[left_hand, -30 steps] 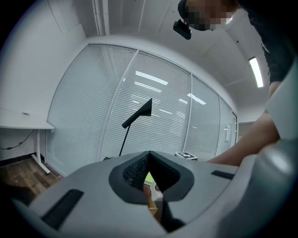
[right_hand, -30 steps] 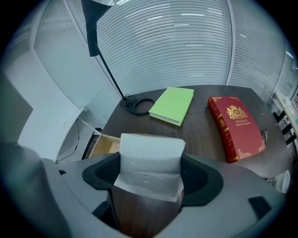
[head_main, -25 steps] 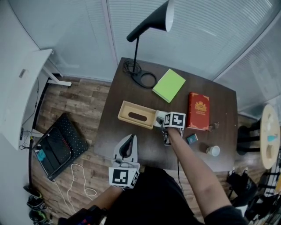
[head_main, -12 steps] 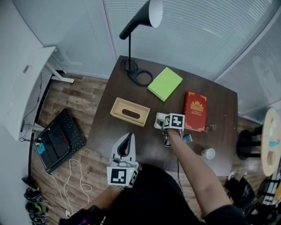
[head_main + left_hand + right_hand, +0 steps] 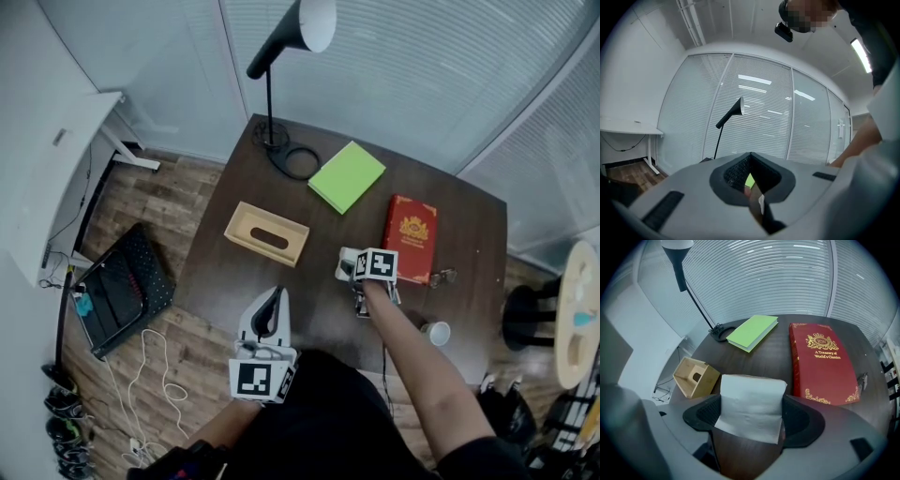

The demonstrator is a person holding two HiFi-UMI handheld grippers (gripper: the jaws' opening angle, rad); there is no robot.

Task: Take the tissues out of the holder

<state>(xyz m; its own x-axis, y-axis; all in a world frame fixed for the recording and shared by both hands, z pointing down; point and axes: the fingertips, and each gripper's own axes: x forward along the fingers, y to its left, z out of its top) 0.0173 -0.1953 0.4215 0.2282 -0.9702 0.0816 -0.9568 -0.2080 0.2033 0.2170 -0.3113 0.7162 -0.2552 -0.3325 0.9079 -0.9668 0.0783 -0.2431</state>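
Observation:
The wooden tissue holder [image 5: 266,232] lies on the dark table [image 5: 234,291], its slot facing up and its open end [image 5: 696,377] facing my right gripper. My right gripper [image 5: 356,274] hovers to the holder's right, clear of it, and is shut on a white stack of tissues [image 5: 751,399]. The stack stands upright between the two pads, over bare tabletop. My left gripper [image 5: 268,314] is near the table's front edge, its jaws closed together with nothing between them. In the left gripper view it [image 5: 752,187] points up at the blinds.
A red book [image 5: 410,238] lies just right of the right gripper, a green book [image 5: 346,176] behind it. A black desk lamp [image 5: 281,42] stands at the back left corner. A small cup [image 5: 434,332] and keys [image 5: 442,277] sit at the front right.
The right gripper has carried the tissue stack away from the holder's end, so the gap between them has widened. The left gripper has stayed in place.

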